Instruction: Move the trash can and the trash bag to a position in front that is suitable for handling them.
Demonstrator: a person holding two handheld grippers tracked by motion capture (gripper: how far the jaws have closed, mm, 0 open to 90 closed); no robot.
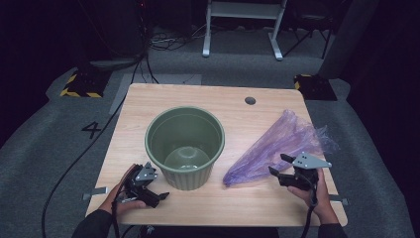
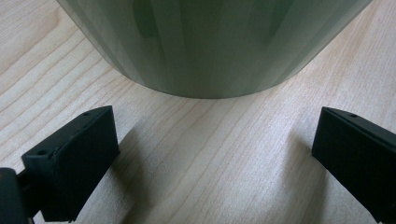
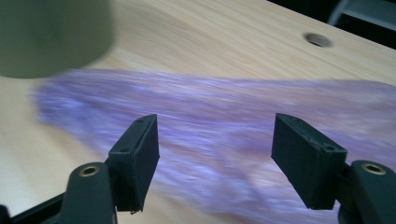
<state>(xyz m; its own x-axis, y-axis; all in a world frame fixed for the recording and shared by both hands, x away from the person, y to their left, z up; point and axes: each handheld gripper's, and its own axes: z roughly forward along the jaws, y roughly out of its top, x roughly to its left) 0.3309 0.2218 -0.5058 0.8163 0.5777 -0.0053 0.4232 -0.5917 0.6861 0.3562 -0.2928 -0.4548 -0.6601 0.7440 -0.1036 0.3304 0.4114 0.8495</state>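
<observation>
A: Where is the purple plastic bag (image 1: 277,148)?

B: It lies flat on the wooden table (image 1: 148,104), to the right of the green pot (image 1: 184,147). Its narrow end points toward the pot's base and its wide, crumpled end reaches the table's right edge. Bag and pot look slightly apart in the high view.

A: And the right gripper (image 1: 277,165)?

B: It sits at the near right of the table, held in the person's right hand (image 1: 317,193), right at the near edge of the bag. The jaws stand well apart. In the right gripper view the bag (image 3: 224,121) is a blurred purple band beyond and between the jaws, and nothing is pinched by them. The pot (image 3: 51,32) shows at the upper left of that view, and a round hole in the table (image 3: 316,39) at the upper right.

A: The left gripper (image 1: 157,194)?

B: It rests low at the near left, in the left hand (image 1: 121,198), beside the pot's base. Its jaws are spread wide too. In the left gripper view they frame bare wood (image 2: 210,158), with the pot's ribbed wall (image 2: 210,42) just ahead and not touched.

A: Is anything inside the pot?

B: From above, its bottom looks bare.
</observation>
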